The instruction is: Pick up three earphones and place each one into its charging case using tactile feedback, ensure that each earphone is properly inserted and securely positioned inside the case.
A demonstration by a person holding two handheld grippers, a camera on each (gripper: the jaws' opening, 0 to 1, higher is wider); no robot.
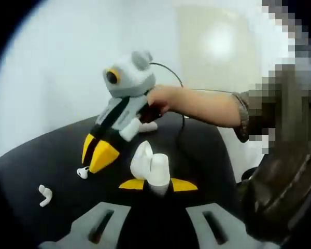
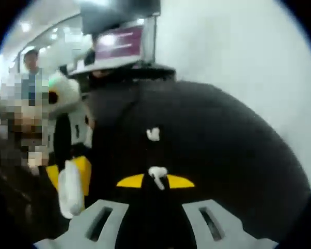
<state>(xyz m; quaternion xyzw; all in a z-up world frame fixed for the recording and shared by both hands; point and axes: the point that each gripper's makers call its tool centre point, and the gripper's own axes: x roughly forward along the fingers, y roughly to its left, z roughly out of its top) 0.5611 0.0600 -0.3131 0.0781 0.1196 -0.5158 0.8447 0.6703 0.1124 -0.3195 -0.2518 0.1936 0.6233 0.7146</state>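
Black desk (image 1: 52, 166) under everything, so work low over it and keep both tools steady. Left tool (image 1: 158, 184) closed on the white charging case (image 1: 151, 167), which stands up between its yellow tips, lid apparently raised; hold that firm and level, mouth turned toward the other tool. Right tool (image 2: 155, 181) nearly closed, pinching a white earphone (image 2: 157, 175) at the very tips, stem hanging below. Seen from the left tool, that earphone (image 1: 83, 172) sits ahead and to the left of the case, near but apart. Bring it across slowly, stem first, line it up over a socket, then press lightly until it seats; release only once resistance says it is home. Second earphone (image 1: 45, 194) lying far left of the left tool; loose earphone (image 2: 153, 134) lying ahead of the right tool's tips.
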